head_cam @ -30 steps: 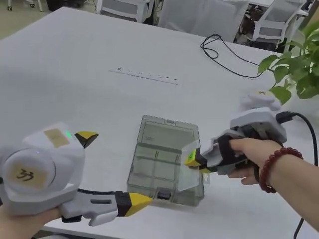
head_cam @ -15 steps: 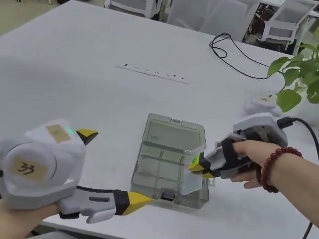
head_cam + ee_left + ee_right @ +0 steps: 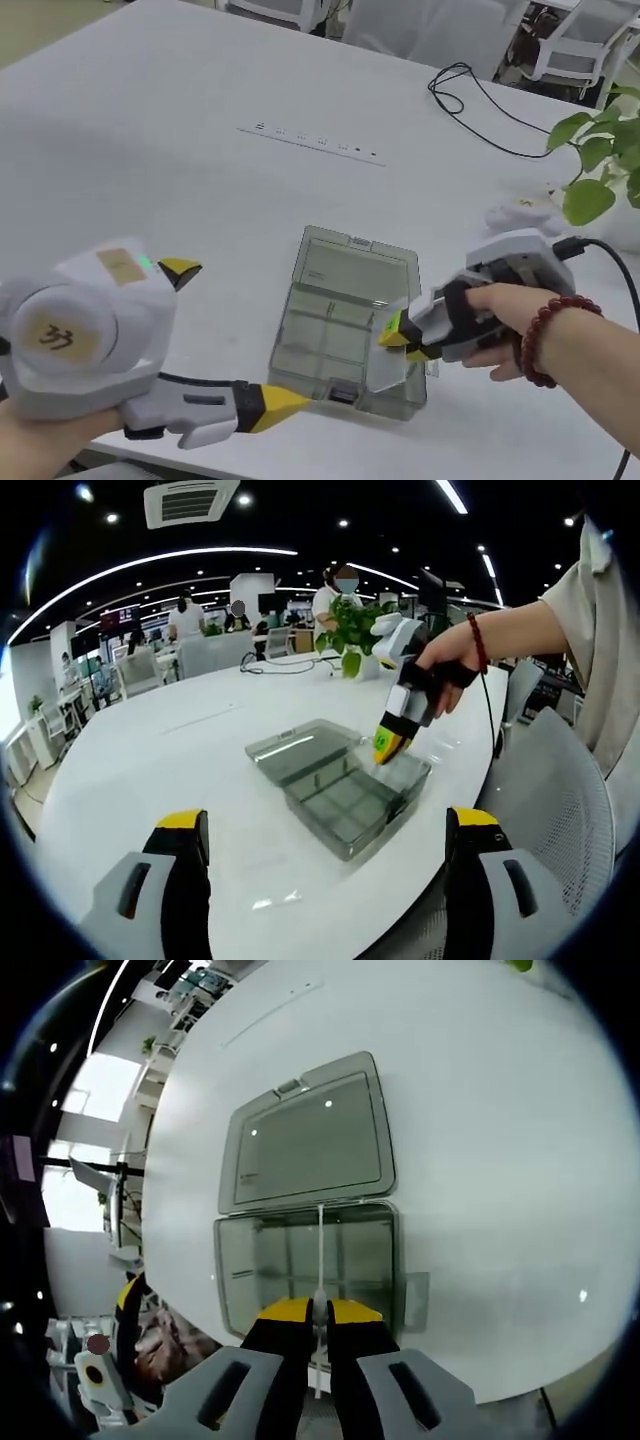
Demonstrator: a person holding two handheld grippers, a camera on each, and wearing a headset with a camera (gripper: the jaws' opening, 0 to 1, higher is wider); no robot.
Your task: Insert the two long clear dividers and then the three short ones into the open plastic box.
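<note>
Right gripper clamped on a clear divider (seen edge-on), over the open plastic box, near the worktop's front edge, left gripper jaws wide, empty.

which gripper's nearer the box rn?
Right. The right gripper is over the box at its right edge, jaws shut on a clear divider; the left gripper hangs open off the near-left corner.

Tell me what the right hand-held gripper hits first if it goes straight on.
Probably the open box: the right hand-held gripper, shut on a clear divider, points down into its tray. Depth is unclear.
</note>
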